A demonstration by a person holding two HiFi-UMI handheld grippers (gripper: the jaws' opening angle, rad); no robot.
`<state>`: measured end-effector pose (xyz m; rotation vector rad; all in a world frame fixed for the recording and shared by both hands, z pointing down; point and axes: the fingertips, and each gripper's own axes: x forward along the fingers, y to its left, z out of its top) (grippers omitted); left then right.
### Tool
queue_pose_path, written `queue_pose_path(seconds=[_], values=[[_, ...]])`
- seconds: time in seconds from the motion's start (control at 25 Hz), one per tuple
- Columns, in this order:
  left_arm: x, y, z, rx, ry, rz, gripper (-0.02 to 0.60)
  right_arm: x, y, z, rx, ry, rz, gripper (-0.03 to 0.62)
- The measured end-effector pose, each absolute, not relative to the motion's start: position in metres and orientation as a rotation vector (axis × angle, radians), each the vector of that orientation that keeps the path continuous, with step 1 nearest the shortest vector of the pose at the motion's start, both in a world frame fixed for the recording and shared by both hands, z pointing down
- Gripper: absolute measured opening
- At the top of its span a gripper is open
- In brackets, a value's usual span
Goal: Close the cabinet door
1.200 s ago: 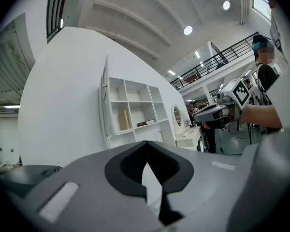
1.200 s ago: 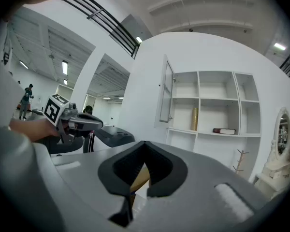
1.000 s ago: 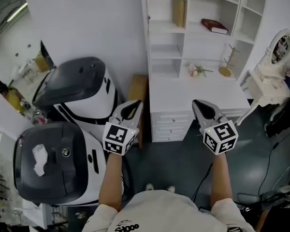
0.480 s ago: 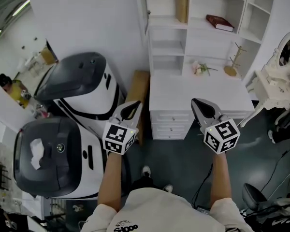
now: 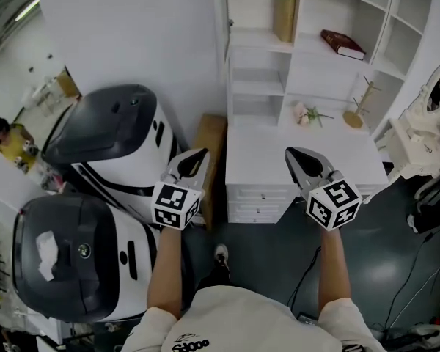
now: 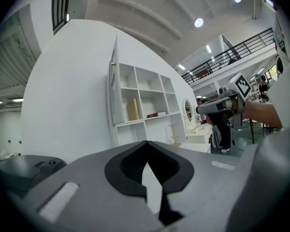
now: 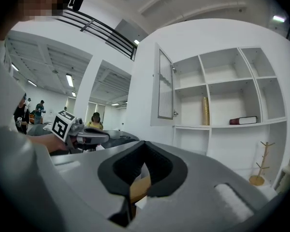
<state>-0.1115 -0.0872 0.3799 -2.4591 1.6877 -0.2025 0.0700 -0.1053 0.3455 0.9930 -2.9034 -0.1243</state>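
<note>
Left gripper (image 5: 199, 158): jaws closed tip to tip, nothing between them. Right gripper (image 5: 296, 155): the same, closed and empty. Both are held level and face the cabinet (image 5: 330, 6).

Door (image 5: 222, 13): open, at the cabinet's upper left, swung out toward the person. It is ahead of and above both sets of jaws, well apart from them. In the head view it sits between the two grippers' lines, nearer the left one.

View differences:
- Right gripper view: shows the door's (image 7: 165, 85) face, with a framed panel and a small knob on its edge. It is above and slightly right of the jaw tips.
- Left gripper view: shows the door (image 6: 114, 88) edge-on only, above and left of the jaw tips.
- Head view only: shows the table (image 5: 352, 160) beyond the right jaws. It carries flowers (image 5: 306, 114) and a wooden stand (image 5: 361, 101), with drawers (image 5: 260, 195) beneath.

Compartments:
- Just beside the door: a gold cylinder (image 5: 284, 17), upright.
- Next one to the right: a red book (image 5: 343, 44), lying flat.

Left of the left jaws: two black-and-white machines (image 5: 103, 134).
</note>
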Motion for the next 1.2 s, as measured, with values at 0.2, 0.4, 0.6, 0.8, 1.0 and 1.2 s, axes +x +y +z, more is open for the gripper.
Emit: queue_pose_path(seconds=[0.2, 0.4, 0.6, 0.8, 1.0, 1.2], values=[[-0.139, -0.153, 0.372, -2.460, 1.666, -0.203, 0.018, 0.036, -0.168, 0.334, 1.041, -2.908, -0.092, 0.002], [-0.170, -0.214, 0.366, -2.474, 1.652, -0.206, 0.018, -0.016, -0.217, 0.319, 0.997, -2.929, -0.099, 0.003], [-0.197, -0.255, 0.363, -2.484, 1.635, -0.201, 0.018, -0.066, -0.245, 0.300, 0.911, -2.975, -0.107, 0.116], [-0.218, -0.285, 0.366, -2.507, 1.627, -0.190, 0.018, -0.096, -0.263, 0.281, 0.914, -3.010, -0.128, 0.195], [-0.226, -0.302, 0.371, -2.535, 1.611, -0.190, 0.018, -0.115, -0.273, 0.269, 0.929, -3.015, -0.164, 0.233], [-0.228, -0.312, 0.374, -2.544, 1.613, -0.186, 0.018, -0.124, -0.277, 0.269, 0.920, -3.000, -0.185, 0.233]])
